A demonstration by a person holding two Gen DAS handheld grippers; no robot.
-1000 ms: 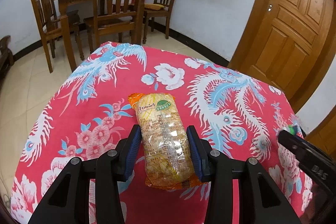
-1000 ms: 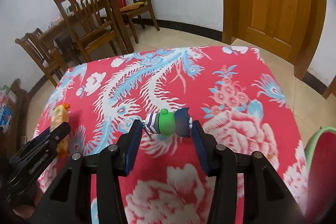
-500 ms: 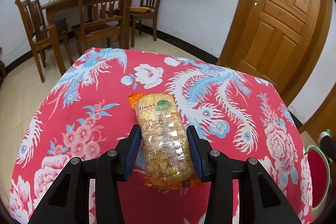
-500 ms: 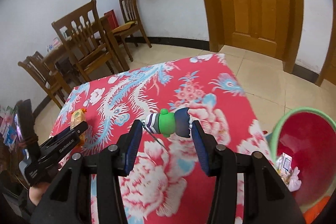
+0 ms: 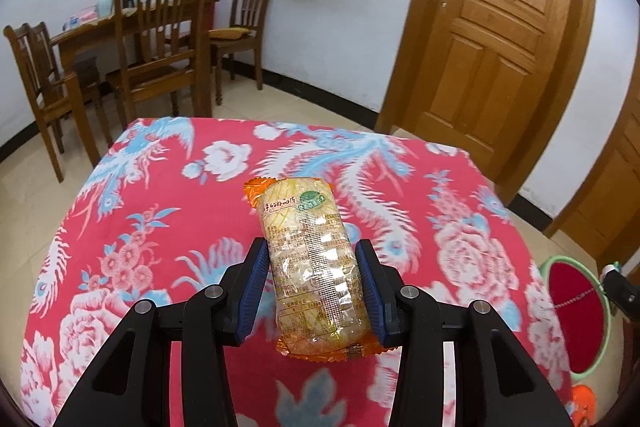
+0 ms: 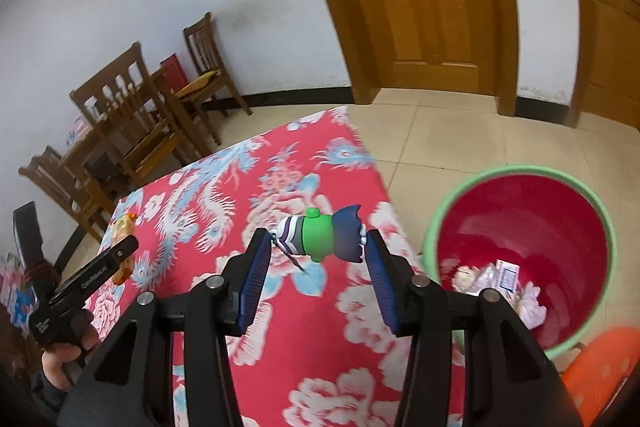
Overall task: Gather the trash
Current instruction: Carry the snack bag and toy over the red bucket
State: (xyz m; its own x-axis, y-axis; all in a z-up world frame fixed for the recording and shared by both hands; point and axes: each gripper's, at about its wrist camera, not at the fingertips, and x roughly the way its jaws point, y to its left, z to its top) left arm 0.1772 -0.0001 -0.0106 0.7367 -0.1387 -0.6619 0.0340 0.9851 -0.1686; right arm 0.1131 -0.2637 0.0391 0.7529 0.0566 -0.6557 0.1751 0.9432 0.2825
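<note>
Both claws carry trash: left gripper [image 5: 312, 287] clamps the snack packet [image 5: 310, 263], right gripper [image 6: 316, 259] pinches the small toy figure [image 6: 322, 239] above the table edge.
To do it well, I should bring each one fully over the red bin [image 6: 576, 203] on the floor before I release; the red floral tablecloth [image 6: 224, 195] and the orange object [image 6: 600, 363] stay close.

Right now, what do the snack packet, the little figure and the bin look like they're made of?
Snack packet: thin clear plastic film, glossy, crinkled, with orange sealed ends. Little figure: looks like smooth moulded plastic or rubber, matte green and navy; which one is unclear. Bin: hard plastic, shiny red inside with a green rim.
</note>
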